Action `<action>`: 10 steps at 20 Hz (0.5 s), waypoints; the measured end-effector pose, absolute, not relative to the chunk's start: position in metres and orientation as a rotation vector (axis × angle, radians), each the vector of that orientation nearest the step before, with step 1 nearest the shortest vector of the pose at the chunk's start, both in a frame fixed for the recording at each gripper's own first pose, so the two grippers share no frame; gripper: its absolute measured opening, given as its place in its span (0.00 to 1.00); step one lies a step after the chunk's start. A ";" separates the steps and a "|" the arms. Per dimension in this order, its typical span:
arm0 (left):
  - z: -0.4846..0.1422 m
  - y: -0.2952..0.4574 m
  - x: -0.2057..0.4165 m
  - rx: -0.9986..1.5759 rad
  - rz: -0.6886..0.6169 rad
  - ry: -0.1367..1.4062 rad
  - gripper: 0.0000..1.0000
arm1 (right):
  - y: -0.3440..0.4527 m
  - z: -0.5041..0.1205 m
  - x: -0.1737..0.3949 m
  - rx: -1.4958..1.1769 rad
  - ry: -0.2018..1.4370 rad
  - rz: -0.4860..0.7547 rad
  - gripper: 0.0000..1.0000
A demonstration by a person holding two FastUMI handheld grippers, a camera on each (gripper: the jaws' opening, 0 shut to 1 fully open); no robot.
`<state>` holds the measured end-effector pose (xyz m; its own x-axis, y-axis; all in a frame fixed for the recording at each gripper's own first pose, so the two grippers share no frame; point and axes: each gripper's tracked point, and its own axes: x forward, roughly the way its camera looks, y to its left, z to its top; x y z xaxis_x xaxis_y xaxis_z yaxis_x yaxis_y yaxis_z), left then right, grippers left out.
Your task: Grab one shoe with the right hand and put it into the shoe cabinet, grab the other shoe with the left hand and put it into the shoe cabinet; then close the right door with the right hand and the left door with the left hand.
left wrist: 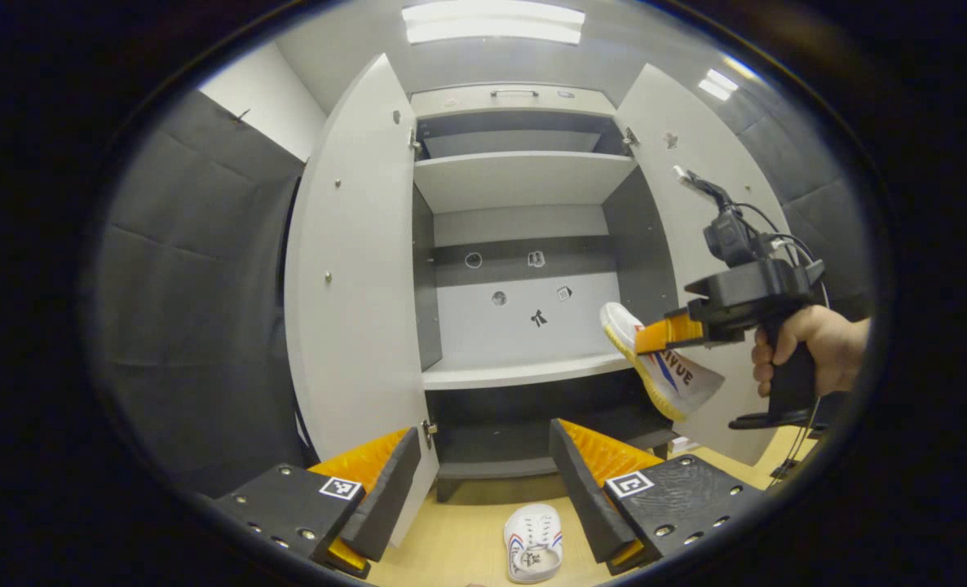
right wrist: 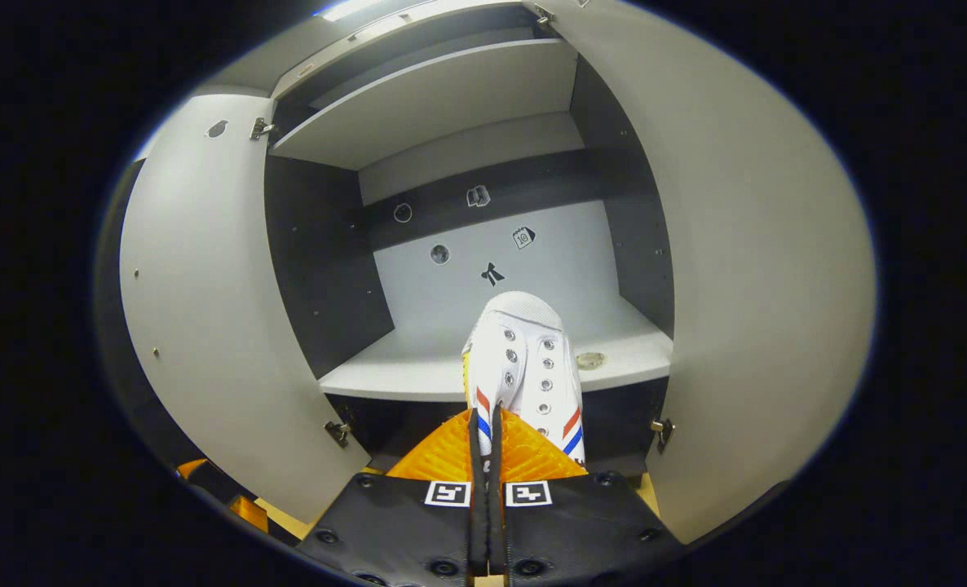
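- The right gripper (right wrist: 485, 440) pinched a white shoe (right wrist: 524, 367) by its side wall, toe aimed at twelve o'clock toward the shoe cabinet (left wrist: 524, 183) and its middle shelf (right wrist: 451, 375).
- The left gripper (left wrist: 483, 481) hung with fingers spread wide, the second shoe (left wrist: 533, 542) on the floor (left wrist: 459, 538) at six o'clock.
- Both doors stood open; whether the held shoe touched the shelf was hard to tell.

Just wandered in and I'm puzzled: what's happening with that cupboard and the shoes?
A person is putting a pair of shoes away with two hand-held tools. The right tool is clamped on one white shoe, held in the air in front of the cupboard's middle shelf. The left tool is open above the other shoe, which lies on the floor. Both cupboard doors stand open.
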<state>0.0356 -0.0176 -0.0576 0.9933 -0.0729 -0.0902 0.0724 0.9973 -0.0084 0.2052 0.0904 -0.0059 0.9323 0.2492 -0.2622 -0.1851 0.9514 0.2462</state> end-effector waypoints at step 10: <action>-0.076 -0.007 0.054 -0.049 -0.106 0.125 0.92 | 0.095 0.042 0.308 0.175 0.285 0.172 0.01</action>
<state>0.0542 -0.0067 -0.0765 0.9866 -0.1089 -0.1214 0.1028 0.9932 -0.0549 0.3078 0.0948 0.0420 0.9452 0.1930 -0.2633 -0.1438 0.9702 0.1951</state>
